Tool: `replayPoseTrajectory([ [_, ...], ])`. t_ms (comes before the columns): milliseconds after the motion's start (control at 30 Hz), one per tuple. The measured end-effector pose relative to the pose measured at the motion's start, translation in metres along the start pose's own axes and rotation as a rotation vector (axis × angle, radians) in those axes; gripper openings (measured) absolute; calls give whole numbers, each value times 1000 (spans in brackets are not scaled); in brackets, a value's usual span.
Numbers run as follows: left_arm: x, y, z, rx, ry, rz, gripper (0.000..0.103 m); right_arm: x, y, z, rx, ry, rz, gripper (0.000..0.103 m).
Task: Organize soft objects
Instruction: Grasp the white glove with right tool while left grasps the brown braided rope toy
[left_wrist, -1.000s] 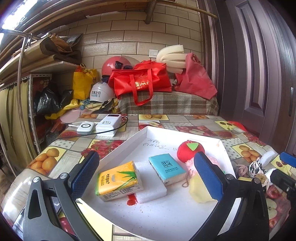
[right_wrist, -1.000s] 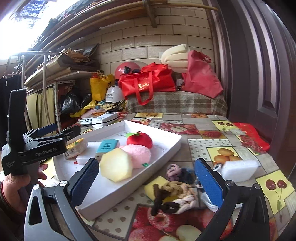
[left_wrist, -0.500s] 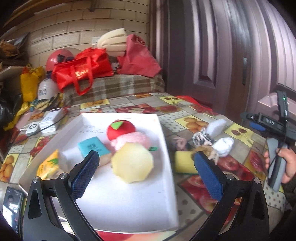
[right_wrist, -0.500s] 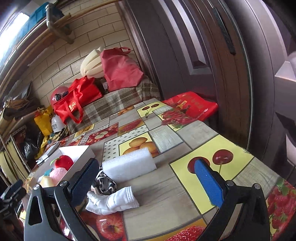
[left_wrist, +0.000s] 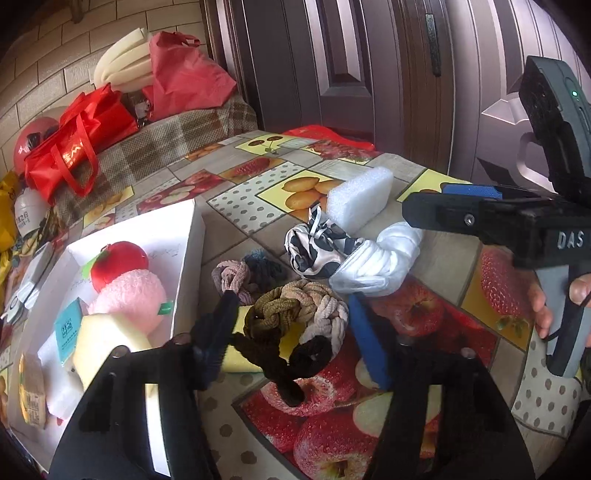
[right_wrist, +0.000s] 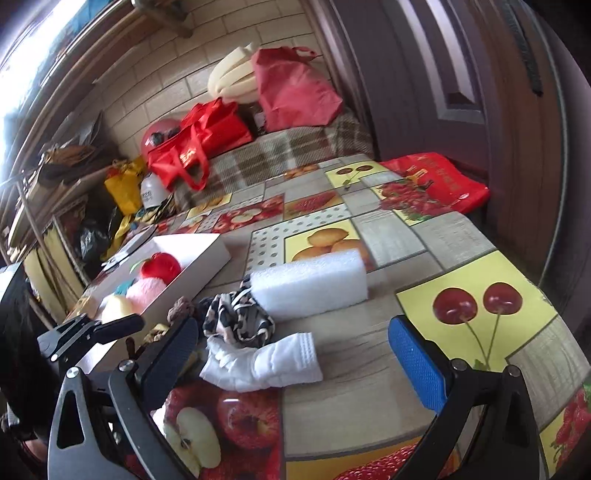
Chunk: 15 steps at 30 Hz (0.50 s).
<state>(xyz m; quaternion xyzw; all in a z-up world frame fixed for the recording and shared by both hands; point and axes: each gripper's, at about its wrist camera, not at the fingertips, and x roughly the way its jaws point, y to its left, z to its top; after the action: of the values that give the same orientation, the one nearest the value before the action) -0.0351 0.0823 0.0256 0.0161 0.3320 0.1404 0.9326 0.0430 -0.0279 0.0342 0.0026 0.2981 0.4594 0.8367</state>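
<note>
Left gripper (left_wrist: 291, 332): fingers spread, straddling the braided rope knot (left_wrist: 299, 317), which lies on a yellow sponge (left_wrist: 240, 360); contact unclear.
Right gripper (right_wrist: 295, 354): fingers wide apart, clamping nothing, the white sock (right_wrist: 264, 363) on the table between them.
Just beyond: patterned cloth (right_wrist: 238, 319) touching the sock, white foam block (right_wrist: 310, 288) behind it.
White tray (left_wrist: 188, 251): left of the pile, holding a red plush apple (left_wrist: 118, 266), pink plush (left_wrist: 129, 299) and pale sponge (left_wrist: 103, 339).
Only in left view: small knotted ropes (left_wrist: 247, 271); the tray's tissue packs (left_wrist: 68, 326).
Only in right view: cherry print on the tablecloth (right_wrist: 476, 306).
</note>
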Motion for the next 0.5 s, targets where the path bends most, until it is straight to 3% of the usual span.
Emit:
replayPoseTrajectory([
  [233,-8,2,-2,-13,-41,-25,33,17,17,-7,-120,142,39,103],
  [333,-16,6,-2,-30,-81,-16,27,26,27,-10,-194,197,5,103],
  [500,-26,16,-5,-80,-124,-26,25,51,39,-14,-281,277,-67,103],
])
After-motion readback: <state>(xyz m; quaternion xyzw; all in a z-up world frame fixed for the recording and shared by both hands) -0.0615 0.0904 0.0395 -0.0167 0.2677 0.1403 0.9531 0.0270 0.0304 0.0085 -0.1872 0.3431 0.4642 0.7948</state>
